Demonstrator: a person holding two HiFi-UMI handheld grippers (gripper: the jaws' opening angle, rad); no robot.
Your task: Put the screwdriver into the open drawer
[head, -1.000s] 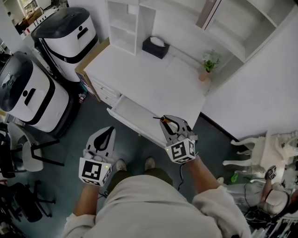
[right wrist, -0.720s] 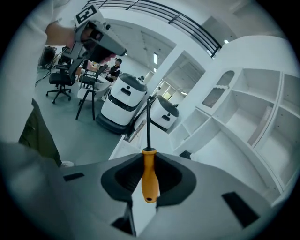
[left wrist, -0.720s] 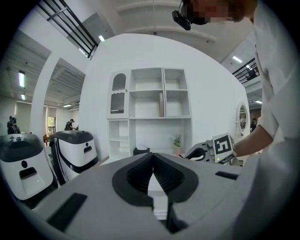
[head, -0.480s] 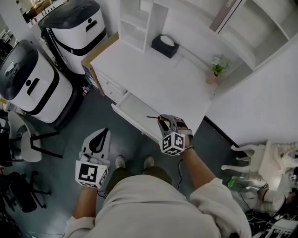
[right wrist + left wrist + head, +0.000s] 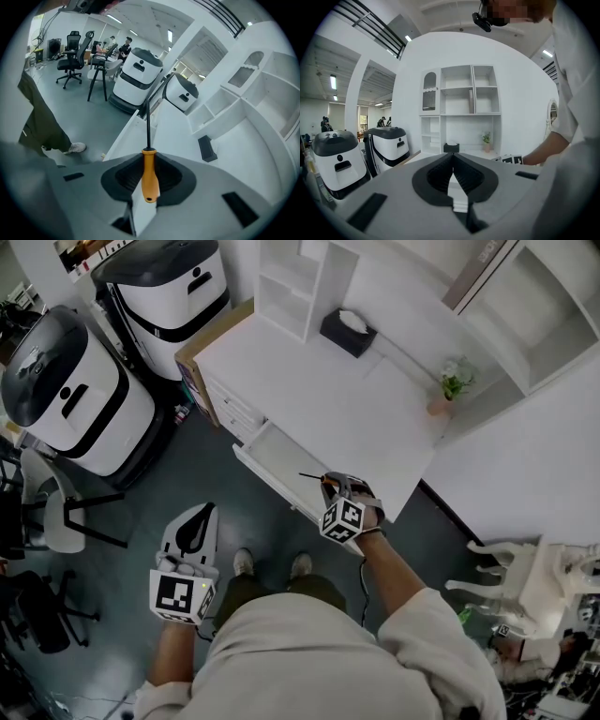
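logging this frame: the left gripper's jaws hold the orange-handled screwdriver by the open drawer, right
Not the left. The right gripper holds the orange-handled screwdriver in its jaws by the open drawer; the right gripper view shows them on its handle. The left gripper is shut and empty.

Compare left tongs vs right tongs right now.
Right tongs are shut on the orange-handled screwdriver; left tongs are shut with nothing between them. Right tongs hang by the open drawer, with the shaft over it; left tongs sit apart from the desk, over the floor. Both carry a marker cube.
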